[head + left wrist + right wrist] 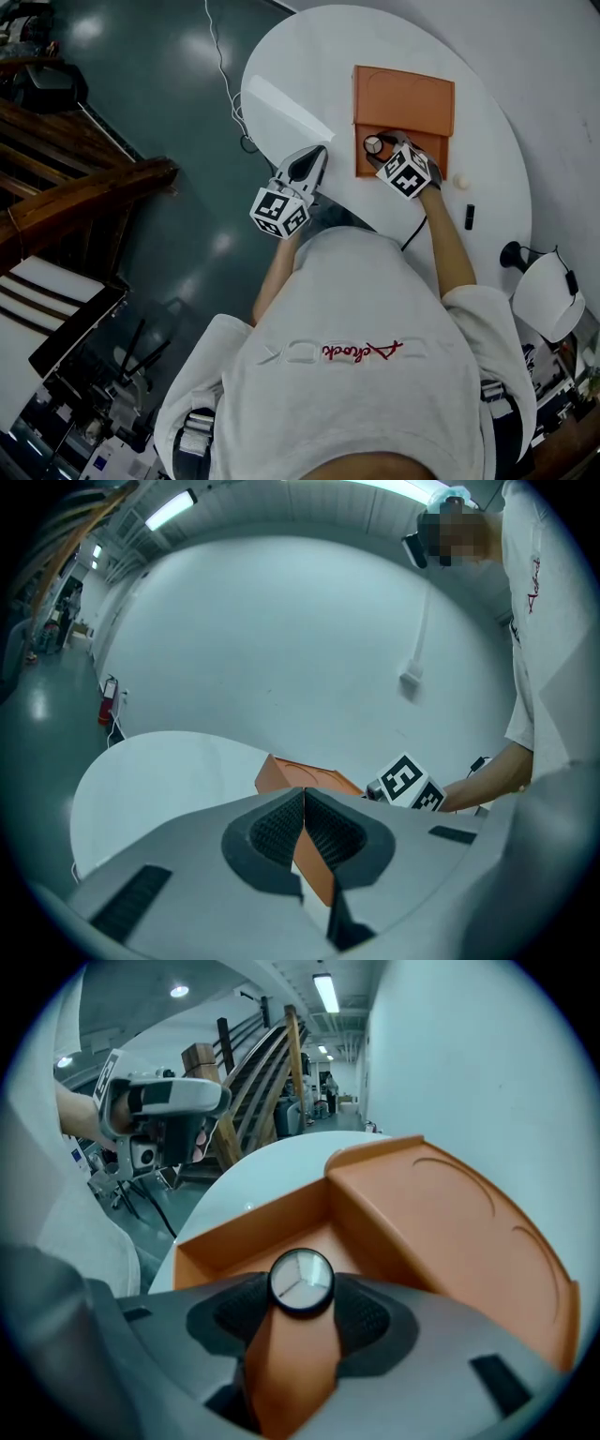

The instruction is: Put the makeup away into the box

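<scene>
An orange box (403, 98) lies open on the white round table (319, 56), its lid flat on the far side. My right gripper (380, 148) points down over the box's near compartment and is shut on a round compact (373, 144) with a black rim and pale face. In the right gripper view the compact (301, 1282) sits between both pads above the box's tray (234, 1237). My left gripper (321, 152) hovers left of the box, shut and empty. In the left gripper view its pads (281, 829) meet, and the box (291, 775) lies beyond.
A small cream ball (460, 181) and a black tube (469, 217) lie on the table right of the box. A white sheet (281, 112) lies left of it. A white cable (225, 75) hangs off the table's left edge. Wooden stairs (66, 187) stand at the left.
</scene>
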Motion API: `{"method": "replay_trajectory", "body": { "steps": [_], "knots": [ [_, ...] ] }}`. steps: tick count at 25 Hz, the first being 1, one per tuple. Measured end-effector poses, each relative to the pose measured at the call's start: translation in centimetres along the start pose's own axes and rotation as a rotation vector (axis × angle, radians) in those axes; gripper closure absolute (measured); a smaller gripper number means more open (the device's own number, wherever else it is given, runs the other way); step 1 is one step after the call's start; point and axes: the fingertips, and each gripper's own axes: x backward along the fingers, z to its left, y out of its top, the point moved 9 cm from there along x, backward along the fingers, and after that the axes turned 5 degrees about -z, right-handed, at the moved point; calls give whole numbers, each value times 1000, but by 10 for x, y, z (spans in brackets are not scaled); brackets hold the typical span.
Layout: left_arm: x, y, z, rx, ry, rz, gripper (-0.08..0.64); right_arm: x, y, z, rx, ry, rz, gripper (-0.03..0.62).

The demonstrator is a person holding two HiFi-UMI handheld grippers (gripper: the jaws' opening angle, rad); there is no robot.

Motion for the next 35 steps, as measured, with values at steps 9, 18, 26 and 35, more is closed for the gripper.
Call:
{"method": "replay_trajectory", "body": {
  "steps": [9,18,26,35],
  "knots": [
    [2,6,-6,-22,-15,-16,548,26,7,4,45,-104,-102,339],
    [10,9,-24,-55,-43,-30,548,59,15,28,112,-283,-244,568],
    [11,15,-36,-84,-86,-39,548,101,2,34,-413,-322,-615,571],
    [-42,12,-93,-115,-317,19,548,169,-61,47,-613,-561,-700,571]
  ]
}}
